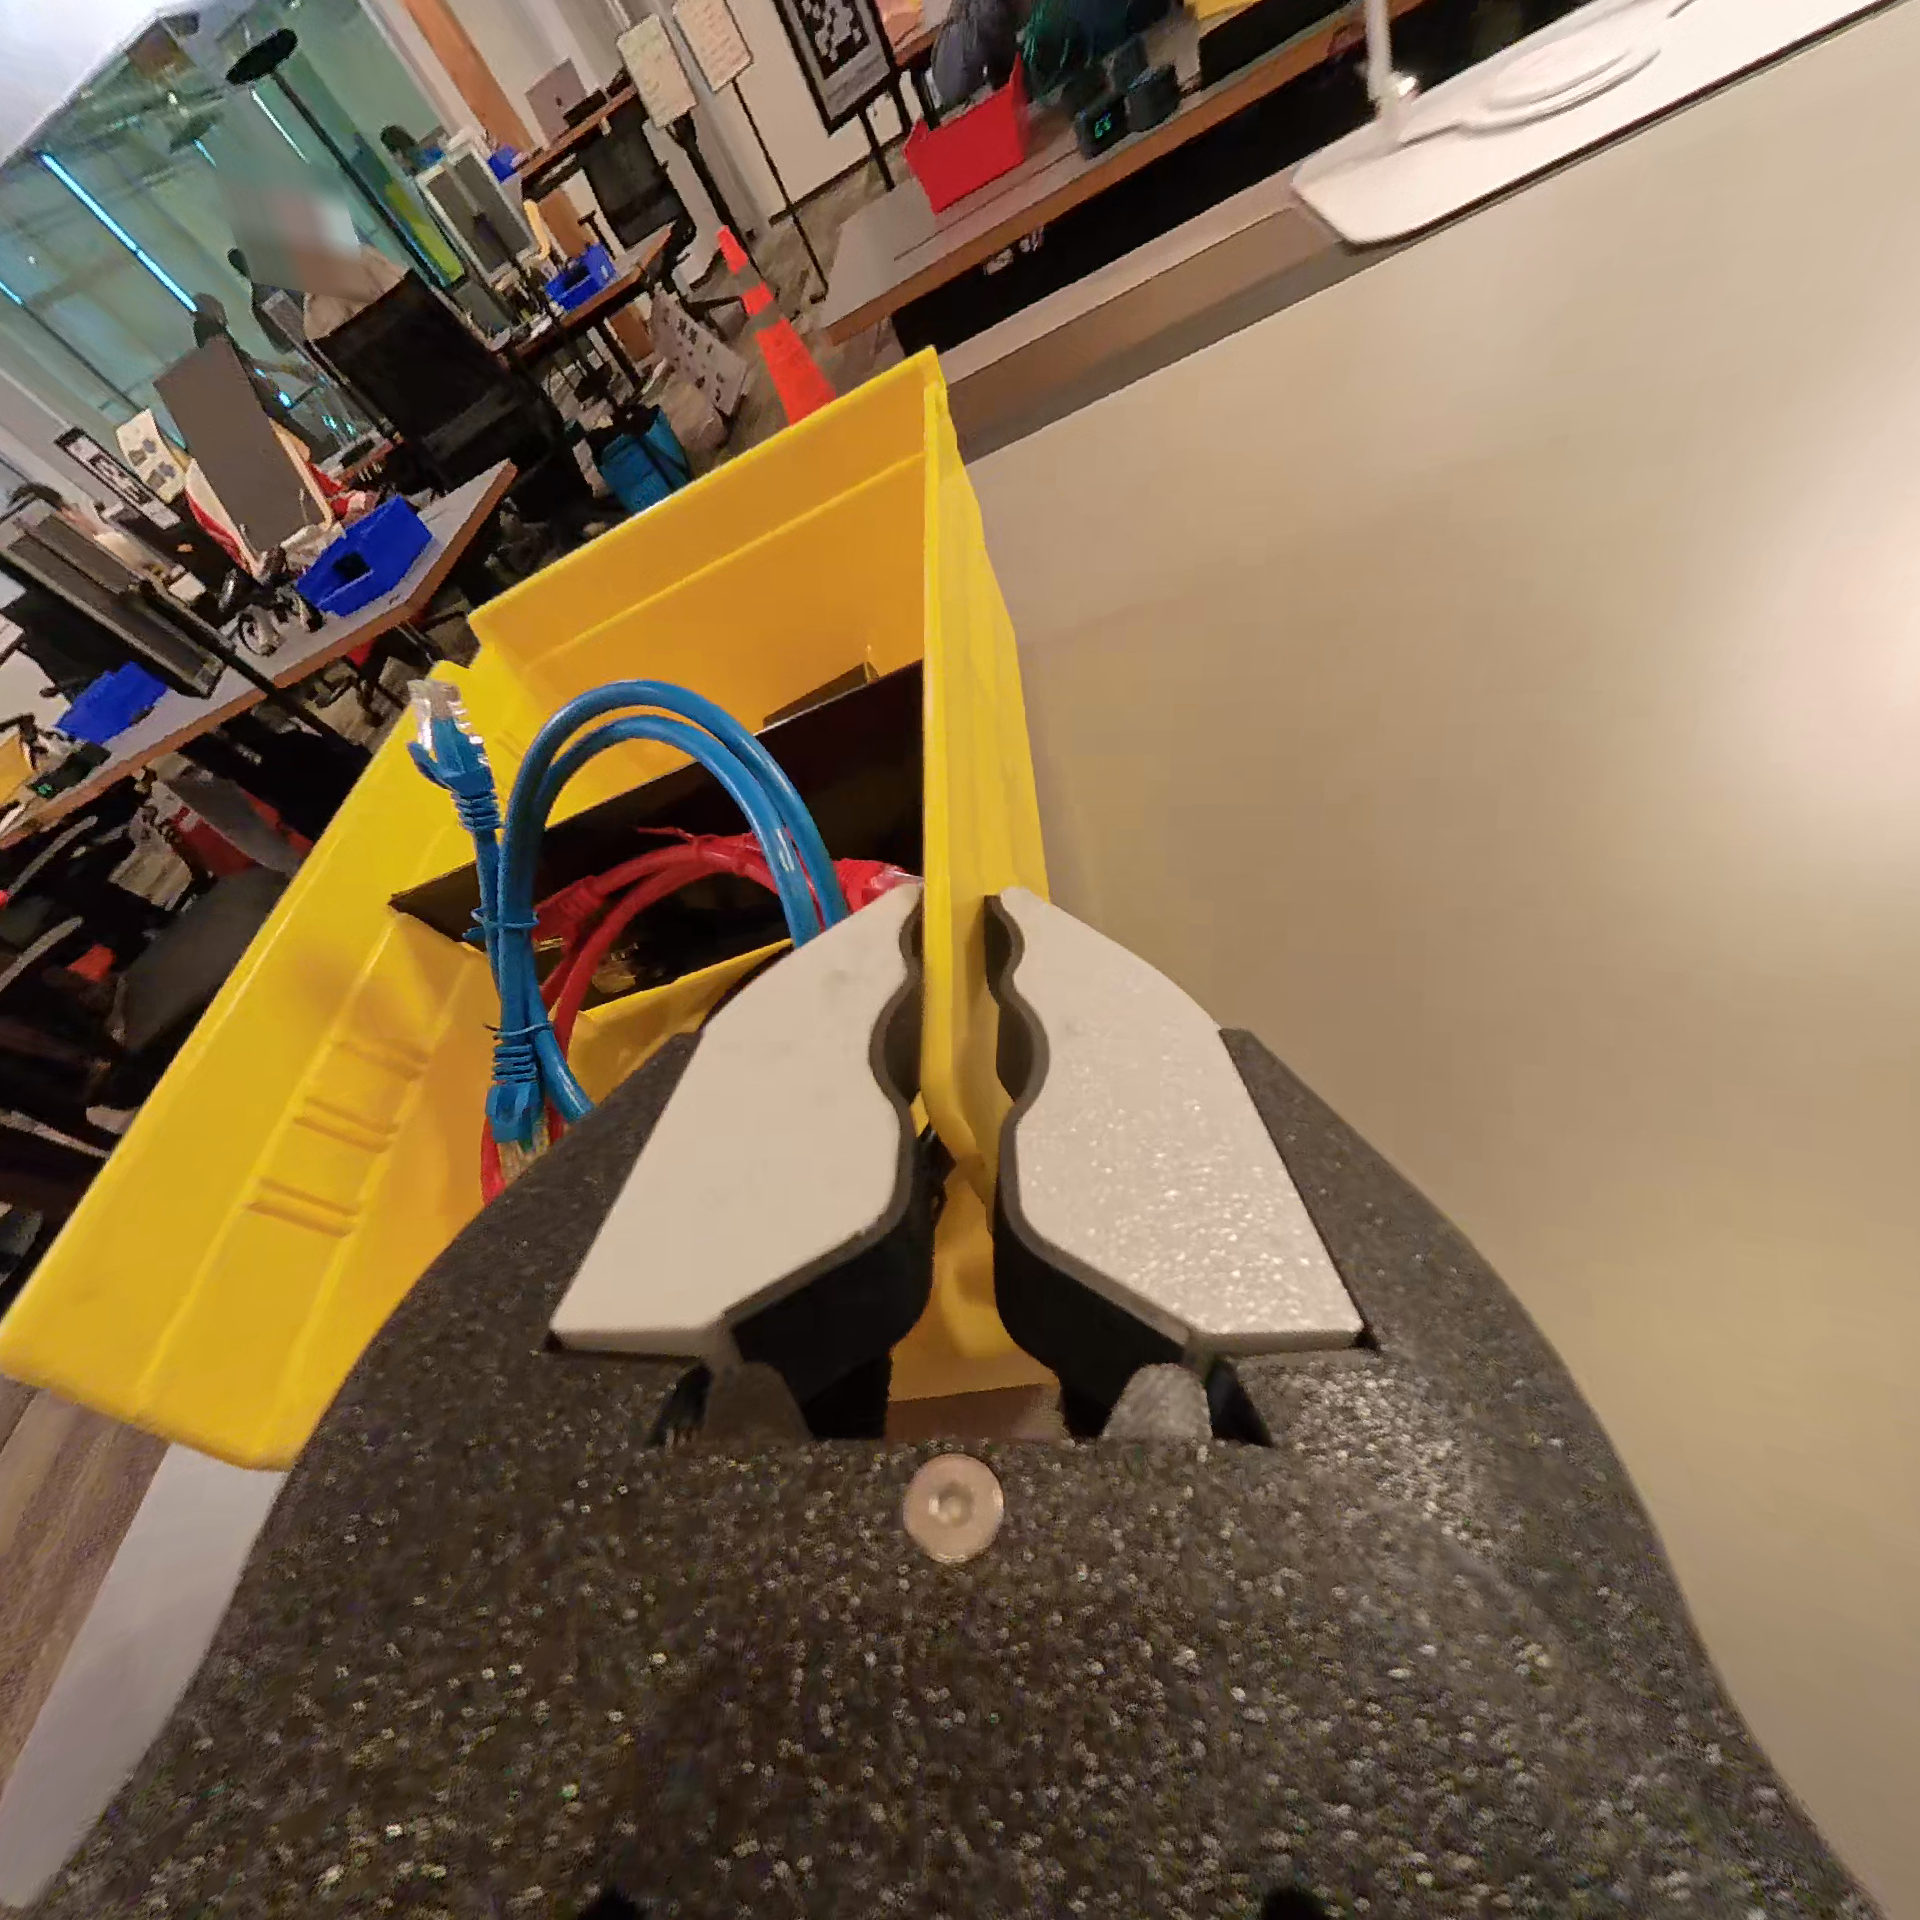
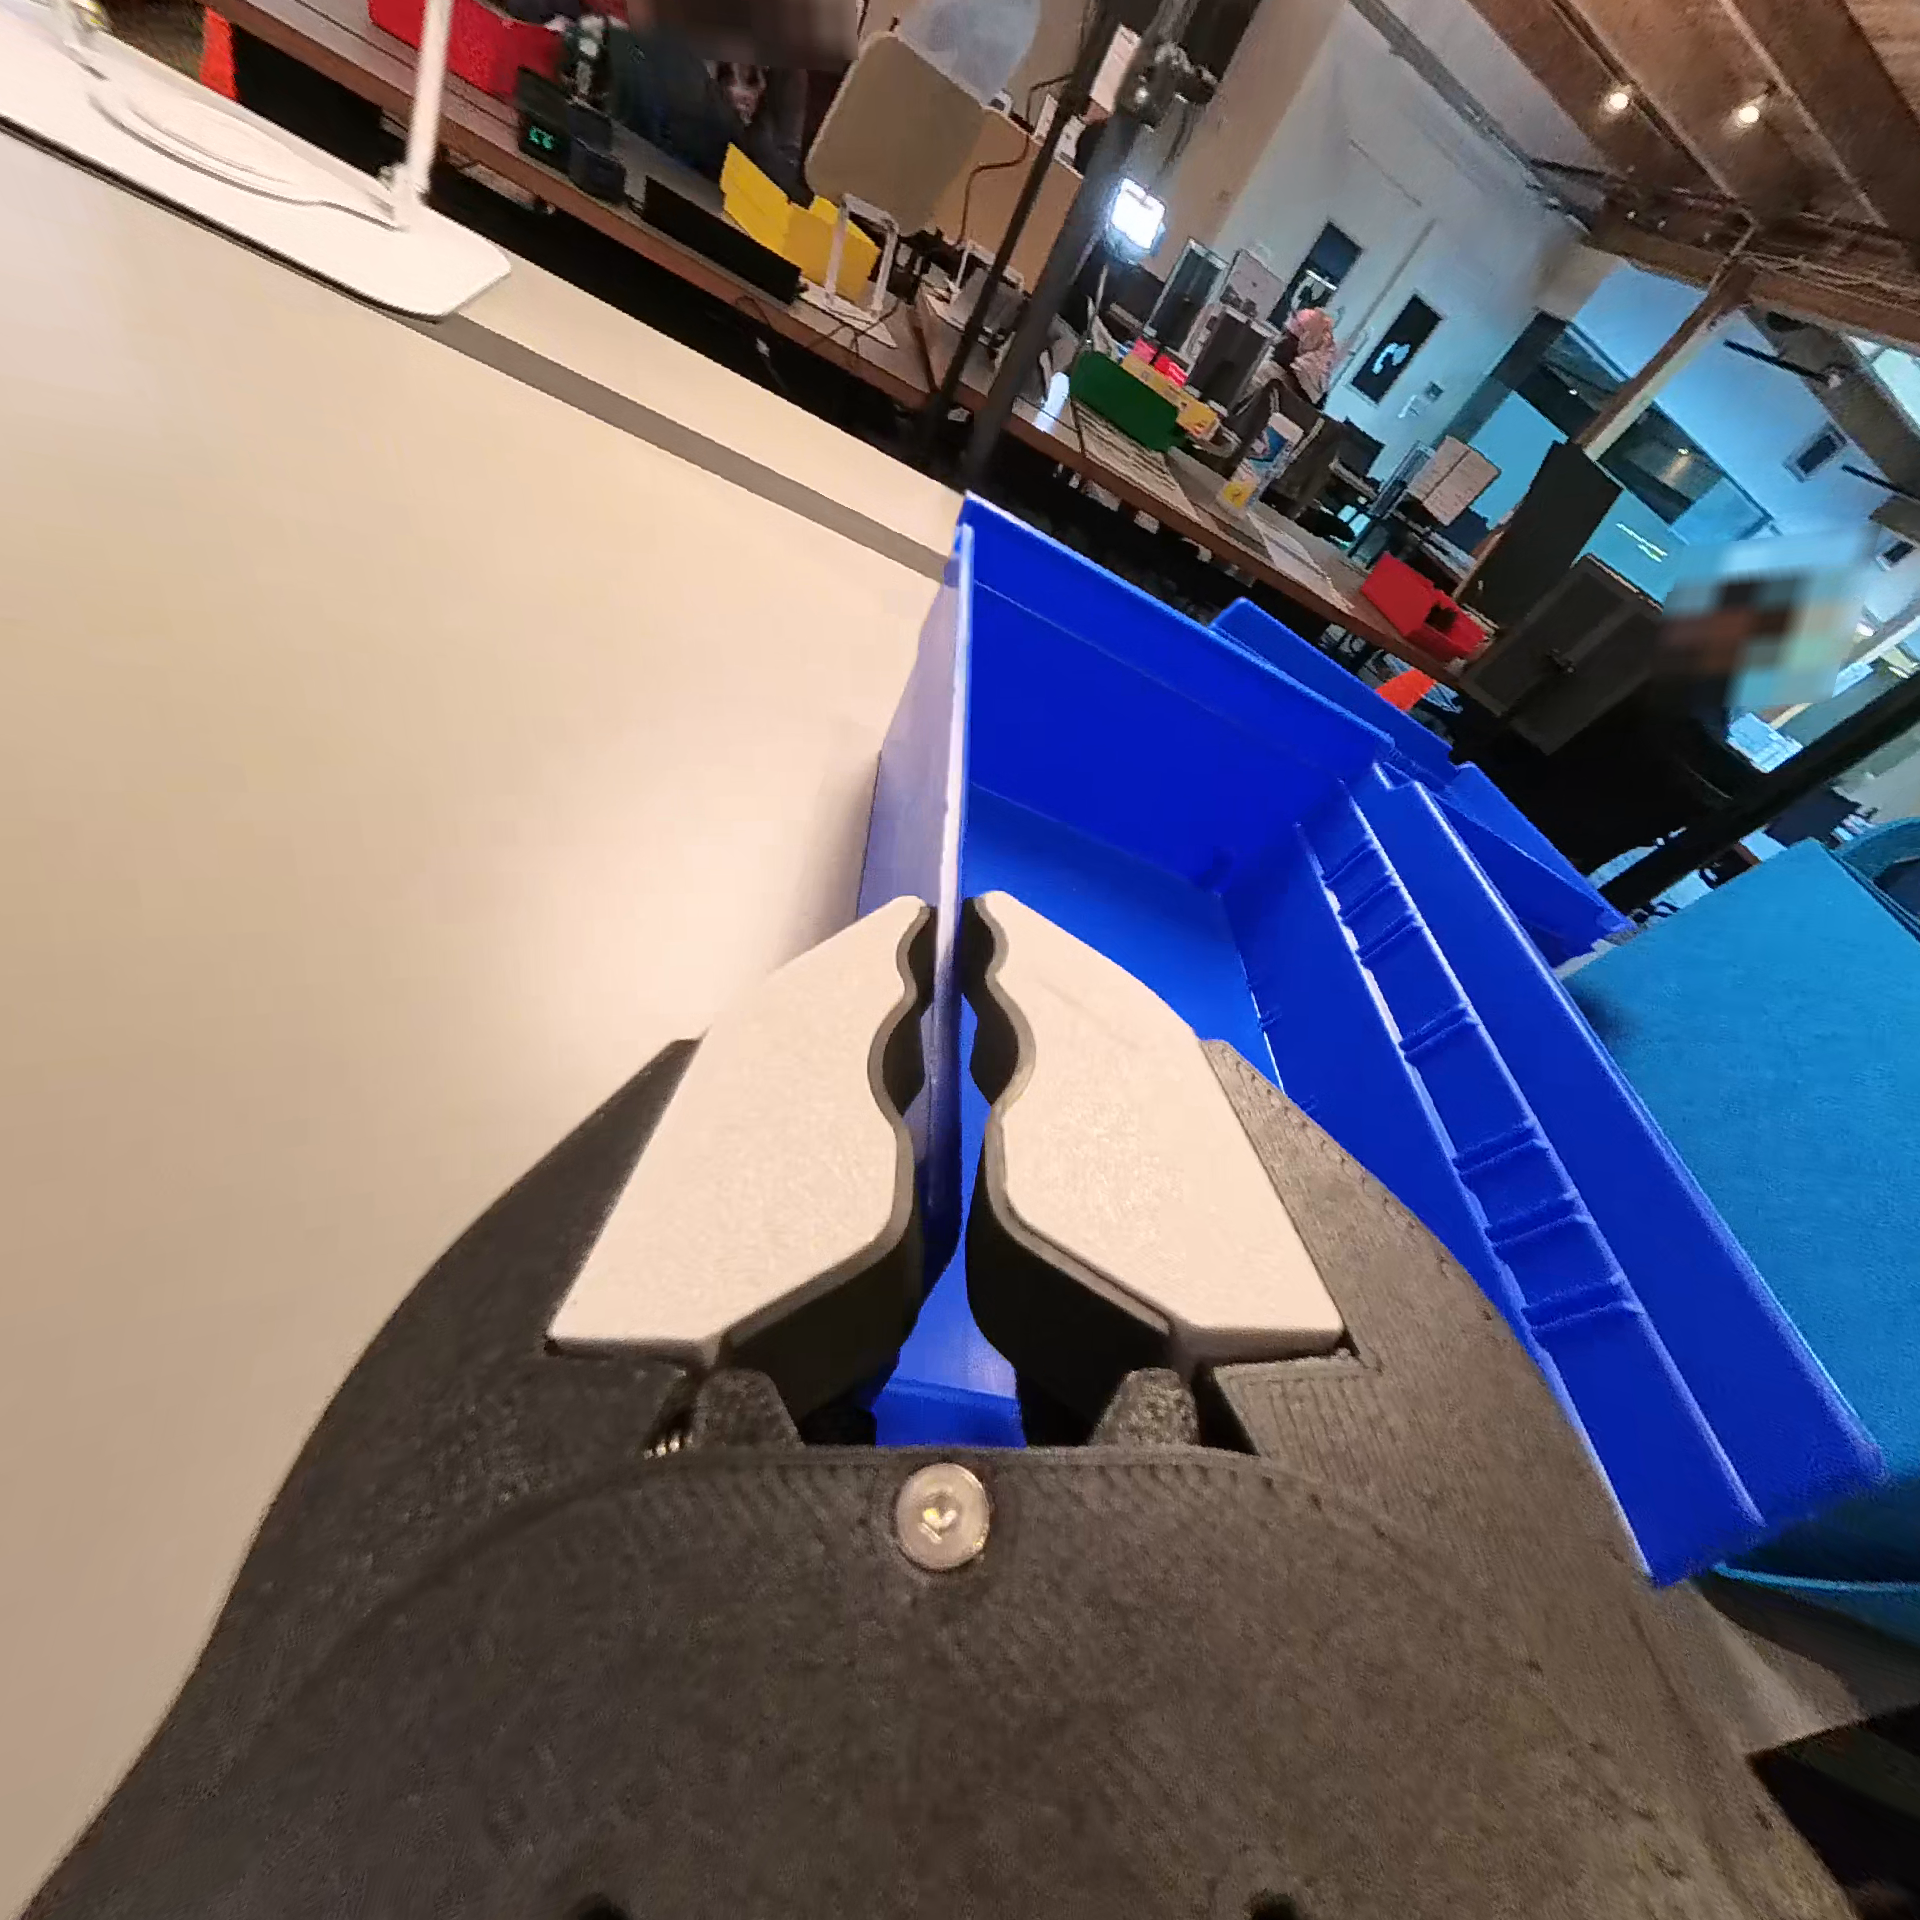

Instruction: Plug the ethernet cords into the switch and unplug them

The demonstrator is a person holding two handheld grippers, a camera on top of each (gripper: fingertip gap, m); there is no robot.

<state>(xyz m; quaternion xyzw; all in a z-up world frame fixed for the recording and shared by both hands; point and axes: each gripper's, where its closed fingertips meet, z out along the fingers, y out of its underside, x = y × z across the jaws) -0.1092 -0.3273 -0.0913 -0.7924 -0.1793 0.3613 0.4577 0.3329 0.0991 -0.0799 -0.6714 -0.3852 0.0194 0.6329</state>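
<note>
Left tongs (image 1: pixel 954 914) nearly closed, yellow bin (image 1: pixel 665 623) wall pinched. Right tongs (image 2: pixel 948 920) likewise clamped on blue bin (image 2: pixel 1143 727) wall. Cords (image 1: pixel 665 769) inside yellow bin: light, floppy; best gripped at stiff plug boot.

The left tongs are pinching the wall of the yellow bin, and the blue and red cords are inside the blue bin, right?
Not quite. The left tongs do pinch the wall of the yellow bin, but the blue cord and red cord are inside that same yellow bin, as the left wrist view shows. In the right wrist view, the blue bin shows no cords in it.
</note>
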